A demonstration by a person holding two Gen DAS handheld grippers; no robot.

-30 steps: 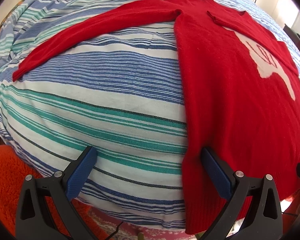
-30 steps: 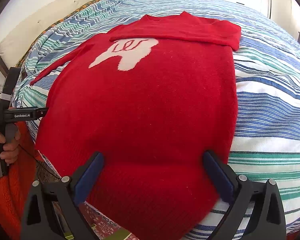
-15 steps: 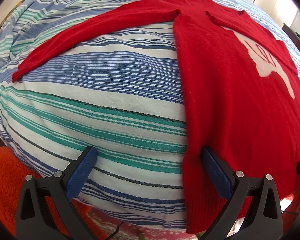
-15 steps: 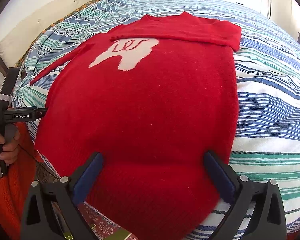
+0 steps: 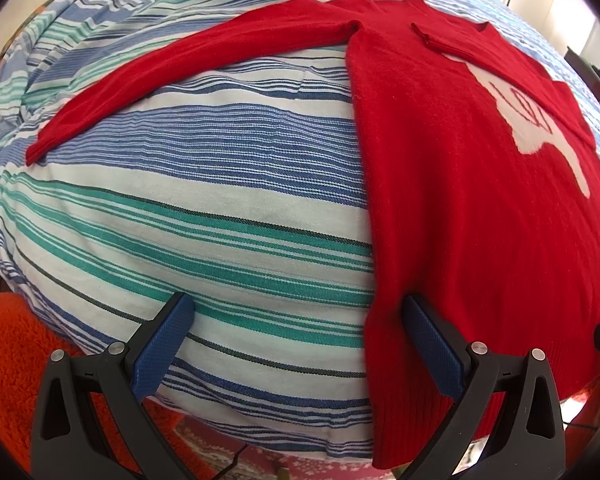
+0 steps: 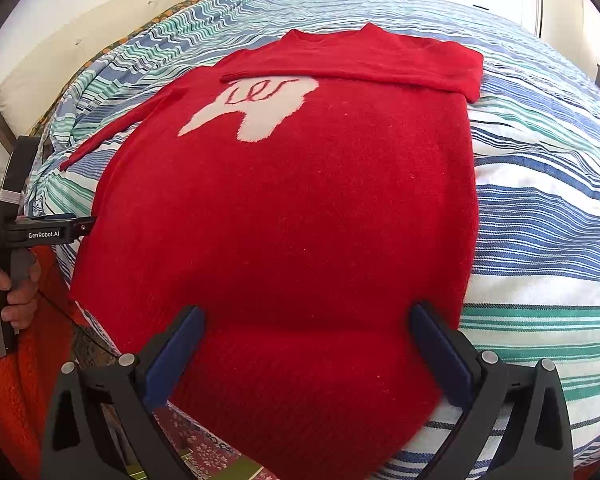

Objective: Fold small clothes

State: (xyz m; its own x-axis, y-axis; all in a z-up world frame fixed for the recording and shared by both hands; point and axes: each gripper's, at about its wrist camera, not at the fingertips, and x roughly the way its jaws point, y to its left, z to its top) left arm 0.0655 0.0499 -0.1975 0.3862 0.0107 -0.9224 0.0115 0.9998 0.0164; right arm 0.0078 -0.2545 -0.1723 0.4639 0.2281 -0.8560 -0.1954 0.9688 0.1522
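A red sweater (image 6: pixel 300 208) with a white motif lies flat on the striped bed, hem hanging over the near edge. One sleeve is folded across the chest (image 6: pixel 360 64); the other sleeve (image 5: pixel 180 68) stretches out to the left. My left gripper (image 5: pixel 296 344) is open over the bedspread at the sweater's left hem corner, its right finger over the red fabric. My right gripper (image 6: pixel 308 352) is open over the hem's middle. The left gripper also shows in the right wrist view (image 6: pixel 40 234), held by a hand.
The blue, green and white striped bedspread (image 5: pixel 200 216) covers the bed. An orange fuzzy blanket (image 5: pixel 8 360) lies below the bed's near edge at left. A cream headboard cushion (image 6: pixel 100 36) is at far left, white doors behind.
Both grippers have barely shifted; the sweater lies as before.
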